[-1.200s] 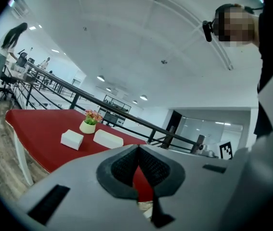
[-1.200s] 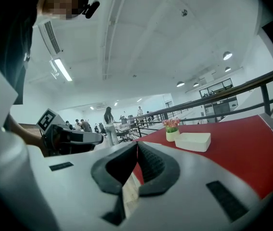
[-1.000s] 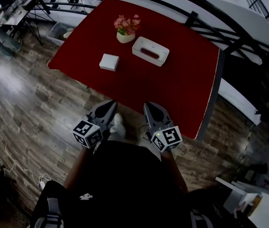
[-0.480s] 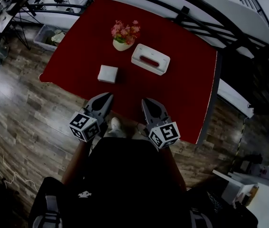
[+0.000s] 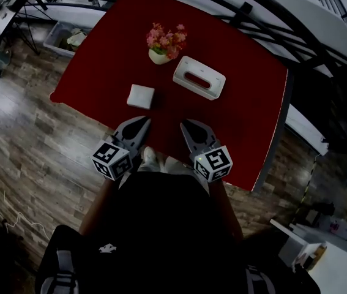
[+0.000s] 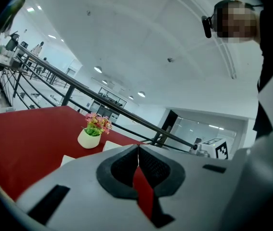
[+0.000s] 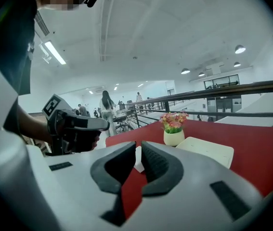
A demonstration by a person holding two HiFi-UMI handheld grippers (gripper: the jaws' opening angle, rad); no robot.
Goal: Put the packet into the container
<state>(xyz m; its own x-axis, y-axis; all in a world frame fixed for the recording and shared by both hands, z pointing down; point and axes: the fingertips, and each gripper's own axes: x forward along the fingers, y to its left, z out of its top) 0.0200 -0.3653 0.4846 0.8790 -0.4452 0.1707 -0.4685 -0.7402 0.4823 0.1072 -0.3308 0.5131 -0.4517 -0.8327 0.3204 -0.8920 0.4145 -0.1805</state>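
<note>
Nearest to me, the person's dark top [image 5: 161, 225] fills the bottom of the head view and hides most of both arms behind the marker cubes [image 5: 111, 160]. A pale shoe [image 5: 150, 158] peeks out between the two tools, over the wooden floor [image 5: 32, 152].

The left hand-held gripper [image 5: 142, 122] has its jaws pressed together with nothing in them. Its own view shows the dark pads meeting along one line. The right hand-held gripper [image 5: 186, 126] is closed as well, down to a thin slit, and empty. Through that slit its view gives me only a sliver of white against the red, and I cannot tell whether it is the packet. Both sets of tips hang over the near edge of the red worktop [image 5: 240, 115], side by side and apart.

The packet [image 5: 141, 96] lies flat on the worktop just beyond the left gripper's tips, untouched, and ahead and to the left of the right one. In the left gripper view the tool's own body cuts off all but a white corner of it.

Past the packet and to its right sits the white container [image 5: 199, 77], slot upward, clear of the packet. A flower pot [image 5: 164, 45] stands farther back, near the container's far-left corner. A dark railing [image 5: 246, 8] runs beyond the worktop's far edge.
</note>
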